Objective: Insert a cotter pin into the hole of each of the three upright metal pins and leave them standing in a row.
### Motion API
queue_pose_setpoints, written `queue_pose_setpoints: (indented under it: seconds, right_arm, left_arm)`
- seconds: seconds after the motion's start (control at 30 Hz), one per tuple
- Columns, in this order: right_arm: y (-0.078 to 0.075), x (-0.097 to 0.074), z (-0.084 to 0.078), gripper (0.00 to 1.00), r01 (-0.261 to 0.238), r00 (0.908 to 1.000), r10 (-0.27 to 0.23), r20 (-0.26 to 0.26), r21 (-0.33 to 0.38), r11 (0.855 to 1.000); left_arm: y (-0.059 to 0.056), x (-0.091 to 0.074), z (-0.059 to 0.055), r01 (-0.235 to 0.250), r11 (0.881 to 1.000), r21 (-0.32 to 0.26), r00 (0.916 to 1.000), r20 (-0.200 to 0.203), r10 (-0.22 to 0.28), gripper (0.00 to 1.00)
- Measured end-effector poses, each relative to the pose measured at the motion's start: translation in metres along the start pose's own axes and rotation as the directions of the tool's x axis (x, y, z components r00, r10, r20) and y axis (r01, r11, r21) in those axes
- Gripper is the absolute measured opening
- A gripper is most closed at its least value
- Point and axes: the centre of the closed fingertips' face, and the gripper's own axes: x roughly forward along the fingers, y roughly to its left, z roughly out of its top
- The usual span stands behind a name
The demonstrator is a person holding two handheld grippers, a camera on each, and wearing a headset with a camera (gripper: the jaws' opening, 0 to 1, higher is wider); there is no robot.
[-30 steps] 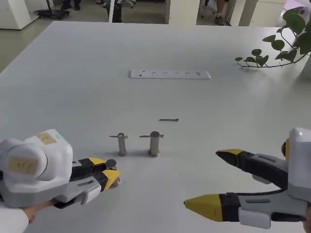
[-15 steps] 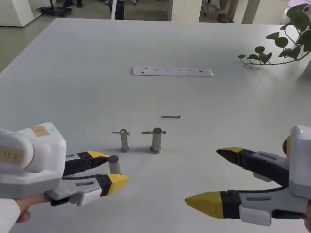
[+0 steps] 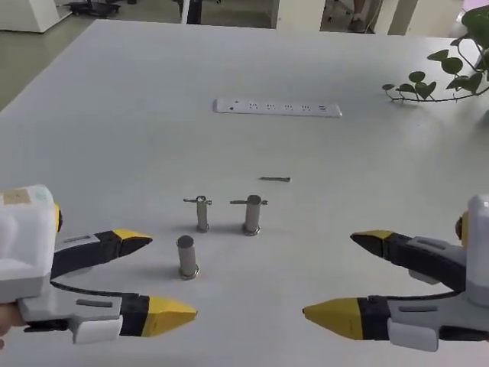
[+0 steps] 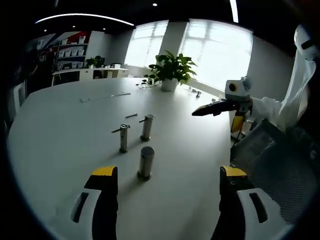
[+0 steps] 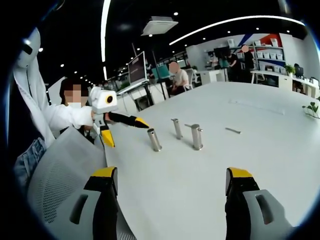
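Rear-left pin (image 3: 202, 213) and rear-right pin (image 3: 253, 215) stand side by side on the worktop (image 3: 114, 138), each with a cotter through its head: two of three done. Bare third pin (image 3: 187, 257) stands upright nearer, out of line (no cotter yet). Loose cotter pin (image 3: 274, 180) lies beyond the row. Left tongs (image 3: 170, 277) gape wide just short of the bare pin; right tongs (image 3: 329, 275) wide too, both empty.

White table (image 3: 114, 115) is carrying a bare pin (image 3: 187, 258) standing between the fingertips (image 3: 172, 310) of the left gripper (image 3: 172, 277), two cottered pins (image 3: 202, 215) (image 3: 253, 216) just beyond them, loose cotter pin (image 3: 274, 180) and power strip (image 3: 277, 108) lying farther ahead.
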Motion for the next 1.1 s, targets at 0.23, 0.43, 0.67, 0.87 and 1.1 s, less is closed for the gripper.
queue_pose_setpoints:
  seconds: [0.23, 0.43, 0.67, 0.87, 1.1]
  right_arm:
    - [-0.006, -0.003, 0.002, 0.87, 0.011, 0.9996, -0.012, -0.024, -0.021, 1.0]
    - [-0.012, -0.003, 0.008, 0.87, 0.016, 0.9989, -0.018, -0.043, -0.043, 0.999]
    - [-0.016, 0.001, 0.017, 0.87, 0.015, 0.9983, -0.018, -0.055, -0.066, 0.998]
    - [-0.026, 0.007, 0.023, 0.85, 0.002, 0.9919, -0.021, -0.125, -0.147, 0.989]
    - [-0.052, 0.015, 0.033, 0.81, -0.004, 0.9758, -0.044, -0.214, -0.218, 0.976]
  left_arm:
    - [-0.007, -0.009, -0.003, 0.043, 0.999, -0.014, 0.999, 0.01, -0.043, 0.99]
    - [-0.007, -0.012, -0.008, 0.047, 0.999, -0.006, 0.9989, -0.001, -0.047, 0.99]
    - [-0.005, -0.015, -0.006, 0.046, 0.999, -0.012, 0.9988, 0.019, -0.046, 0.99]
    - [-0.001, -0.019, -0.009, 0.041, 0.998, -0.037, 0.999, 0.019, -0.04, 0.99]
    - [-0.001, -0.02, -0.017, 0.04, 0.997, -0.066, 0.9991, 0.019, -0.039, 0.99]
